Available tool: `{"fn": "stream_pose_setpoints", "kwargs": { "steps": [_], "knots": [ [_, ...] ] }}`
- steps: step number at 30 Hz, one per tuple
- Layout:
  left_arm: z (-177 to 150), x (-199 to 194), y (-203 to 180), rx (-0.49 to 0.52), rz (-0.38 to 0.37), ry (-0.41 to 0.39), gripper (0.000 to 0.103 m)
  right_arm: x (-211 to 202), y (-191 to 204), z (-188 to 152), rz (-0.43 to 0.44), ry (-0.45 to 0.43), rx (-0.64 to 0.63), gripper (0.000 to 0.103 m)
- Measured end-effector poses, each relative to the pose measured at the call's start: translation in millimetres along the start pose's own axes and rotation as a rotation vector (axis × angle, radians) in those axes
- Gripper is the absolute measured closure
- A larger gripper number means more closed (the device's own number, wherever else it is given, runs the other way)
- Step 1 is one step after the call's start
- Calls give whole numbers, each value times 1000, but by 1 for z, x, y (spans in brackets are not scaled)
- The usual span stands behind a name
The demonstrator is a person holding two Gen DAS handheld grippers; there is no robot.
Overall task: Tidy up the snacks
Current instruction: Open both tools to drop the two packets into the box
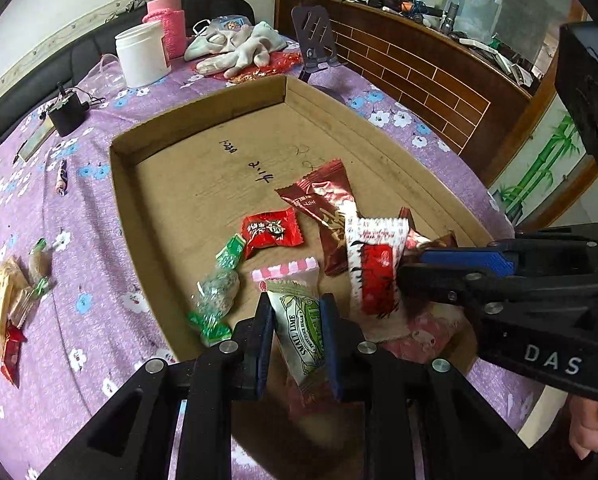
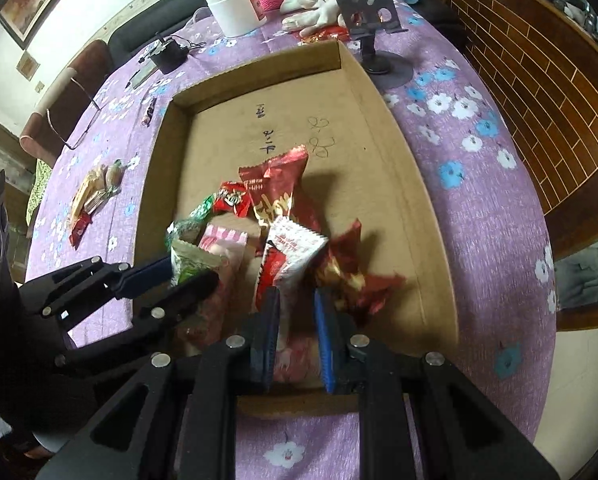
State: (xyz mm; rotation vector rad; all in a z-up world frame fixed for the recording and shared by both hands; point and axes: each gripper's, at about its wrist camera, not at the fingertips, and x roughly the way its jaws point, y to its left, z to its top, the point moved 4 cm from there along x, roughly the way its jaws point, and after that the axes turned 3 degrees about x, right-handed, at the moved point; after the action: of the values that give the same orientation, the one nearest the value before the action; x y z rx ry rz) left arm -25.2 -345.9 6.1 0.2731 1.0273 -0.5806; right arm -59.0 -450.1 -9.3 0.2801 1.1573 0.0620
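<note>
A shallow cardboard tray (image 1: 203, 120) on the purple table holds several snack packets. My left gripper (image 1: 297, 308) is shut on a green and white "Small Lime" packet (image 1: 301, 328) over the tray's near edge; it also shows in the right wrist view (image 2: 191, 266). My right gripper (image 2: 295, 306) is shut on a red and white packet (image 2: 287, 264), seen from the left wrist view too (image 1: 373, 264). In the tray lie a dark red packet (image 1: 327, 208), a small red packet (image 1: 271, 232), a green-ended candy (image 1: 217, 292) and a pink striped packet (image 1: 287, 270).
A small pile of snacks (image 1: 13, 304) lies on the cloth left of the tray (image 2: 95, 196). A wrapped candy (image 1: 61, 178), a black device (image 1: 67, 114), a white jar (image 1: 143, 56), a pink bottle (image 1: 167, 20), gloves (image 1: 239, 48) and a phone stand (image 1: 317, 40) sit beyond it.
</note>
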Motion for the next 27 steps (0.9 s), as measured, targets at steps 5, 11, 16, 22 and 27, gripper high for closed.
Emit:
{"fn": "stream_pose_setpoints", "kwargs": {
  "steps": [5,11,16,22,27],
  "knots": [
    [1,-5,3,-2,12,-17,77,-5,1,6,0,-19,2,86],
    [2,-19,14,-33,18,-54,55,-13,-6,8,-8,-43,48,84],
    [1,-35,25,-59,-1,-97,45,-22,-3,10,-3,-66,77,78],
    [-5,-56,48,-84,12,-133,42,-26,16,10,0,-80,69,77],
    [-18,-67,76,-133,34,-142,42,-23,44,9,8,-75,32,77]
  ]
}}
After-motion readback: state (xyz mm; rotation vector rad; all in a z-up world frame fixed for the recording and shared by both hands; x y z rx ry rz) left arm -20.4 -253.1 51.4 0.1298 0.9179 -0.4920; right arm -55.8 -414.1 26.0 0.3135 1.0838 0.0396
